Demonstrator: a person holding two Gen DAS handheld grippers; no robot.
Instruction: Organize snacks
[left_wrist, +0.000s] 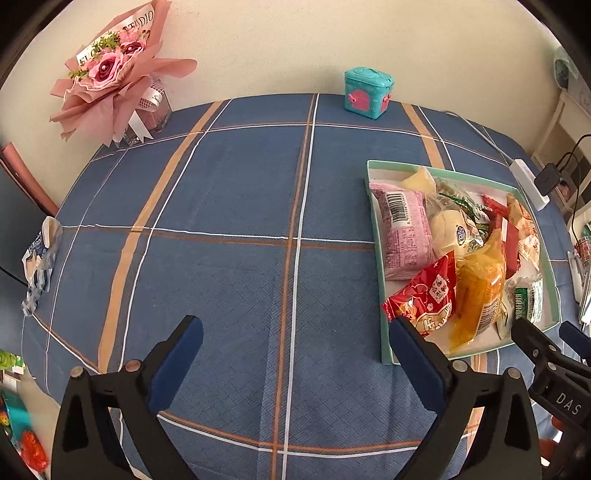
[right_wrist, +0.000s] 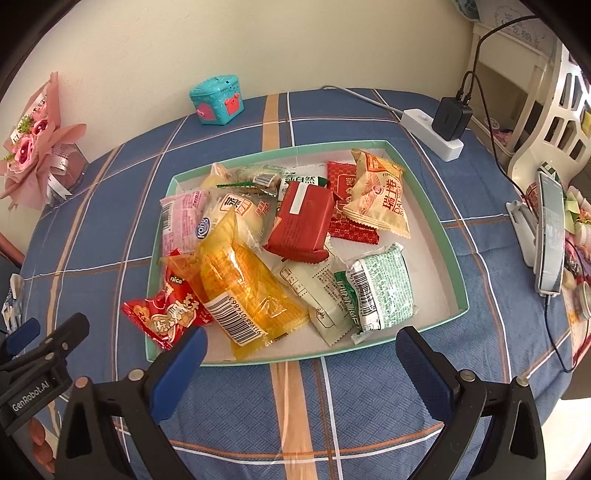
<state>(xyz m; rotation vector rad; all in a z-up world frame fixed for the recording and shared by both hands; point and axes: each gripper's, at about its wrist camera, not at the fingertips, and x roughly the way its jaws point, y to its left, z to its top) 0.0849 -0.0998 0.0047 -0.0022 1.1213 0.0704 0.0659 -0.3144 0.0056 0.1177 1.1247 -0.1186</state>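
Snacks heaped in the tray, both grippers spread wide and empty.
The right gripper (right_wrist: 301, 352) hangs at the tray's (right_wrist: 454, 254) near edge, nearer than the left gripper (left_wrist: 295, 345); the yellow packet (right_wrist: 243, 291) lies just ahead, slanting towards its left finger.

My view of a home room: plaid tablecloth (left_wrist: 229, 206), pink rose bouquet (left_wrist: 110, 70) by the wall, teal toy box (right_wrist: 217, 101), phone on stand (right_wrist: 550, 236), charger in power strip (right_wrist: 434, 134).

bright, even daylight fills both fisheye views, with soft glare on the shiny snack wrappers (right_wrist: 255, 291), faint shadows, strong barrel bending and dark vignetted corners.
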